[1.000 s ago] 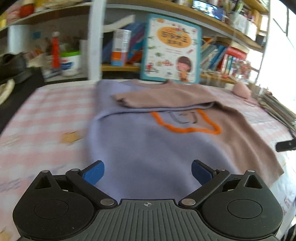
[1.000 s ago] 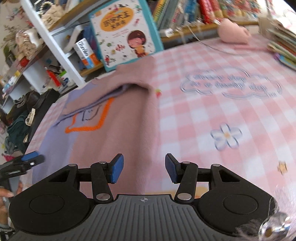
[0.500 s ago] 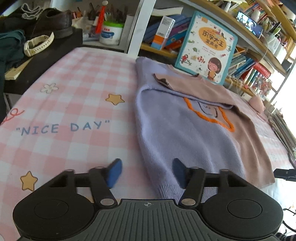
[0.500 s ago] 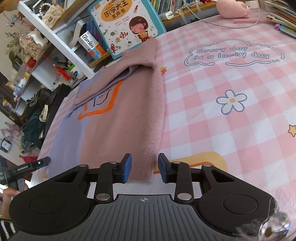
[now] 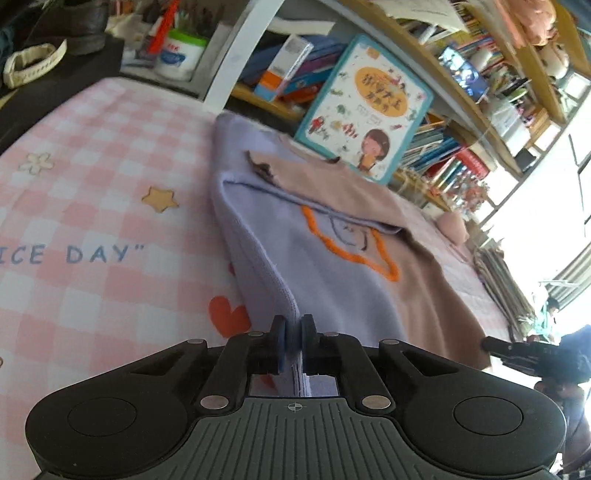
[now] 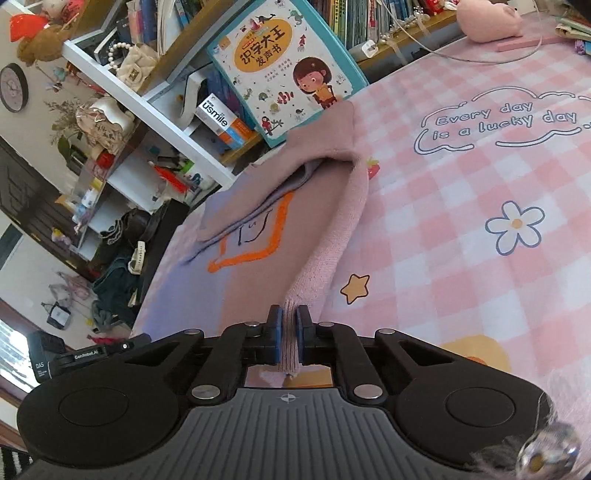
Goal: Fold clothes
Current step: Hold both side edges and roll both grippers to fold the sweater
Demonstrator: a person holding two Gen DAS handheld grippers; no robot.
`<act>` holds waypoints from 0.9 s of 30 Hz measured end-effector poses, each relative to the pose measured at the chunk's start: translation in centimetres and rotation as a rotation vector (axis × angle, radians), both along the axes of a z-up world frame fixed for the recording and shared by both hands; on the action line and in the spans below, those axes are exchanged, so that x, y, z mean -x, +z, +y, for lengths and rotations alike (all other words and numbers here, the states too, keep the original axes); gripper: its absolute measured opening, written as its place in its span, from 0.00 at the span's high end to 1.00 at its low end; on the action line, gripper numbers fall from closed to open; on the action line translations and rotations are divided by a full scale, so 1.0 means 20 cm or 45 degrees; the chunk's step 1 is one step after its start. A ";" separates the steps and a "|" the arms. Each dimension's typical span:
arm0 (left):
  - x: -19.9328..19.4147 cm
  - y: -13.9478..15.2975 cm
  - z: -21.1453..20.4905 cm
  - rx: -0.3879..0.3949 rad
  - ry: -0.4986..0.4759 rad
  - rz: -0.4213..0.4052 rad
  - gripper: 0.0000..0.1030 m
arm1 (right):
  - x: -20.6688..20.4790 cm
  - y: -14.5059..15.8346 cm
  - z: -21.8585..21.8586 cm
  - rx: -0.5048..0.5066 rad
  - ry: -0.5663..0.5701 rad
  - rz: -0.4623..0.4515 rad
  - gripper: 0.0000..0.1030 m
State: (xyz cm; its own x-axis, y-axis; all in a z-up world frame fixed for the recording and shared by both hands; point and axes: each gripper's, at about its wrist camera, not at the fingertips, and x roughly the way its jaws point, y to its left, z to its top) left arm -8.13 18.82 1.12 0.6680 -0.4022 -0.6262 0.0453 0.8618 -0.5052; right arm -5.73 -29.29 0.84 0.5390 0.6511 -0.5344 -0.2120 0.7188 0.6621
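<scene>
A two-tone sweater (image 5: 332, 280), lilac on one half and dusty pink on the other with an orange stitched outline, lies on the pink checked tablecloth (image 5: 92, 221) with its sleeves folded across the chest. My left gripper (image 5: 291, 341) is shut on the lilac bottom-left hem corner, which rises off the cloth as a ridge. My right gripper (image 6: 289, 338) is shut on the pink bottom-right hem corner of the sweater (image 6: 258, 236), lifted the same way. The right gripper's black body (image 5: 517, 350) shows at the left wrist view's right edge.
A picture book (image 6: 280, 62) leans against the bookshelf (image 5: 424, 59) behind the sweater's collar. A pink plush (image 6: 487, 18) and cable lie at the far right. A stack of papers (image 5: 502, 273) sits at the table's right edge. Dark clutter and clothes (image 6: 118, 266) fill the left side.
Both grippers went from open above the hem to shut on the sweater's two bottom corners. The held edges have lifted off the tablecloth into ridges.
</scene>
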 end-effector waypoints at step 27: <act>0.03 -0.02 0.05 0.128 0.003 0.102 0.94 | -0.05 -0.05 -0.03 -0.073 0.012 0.043 0.91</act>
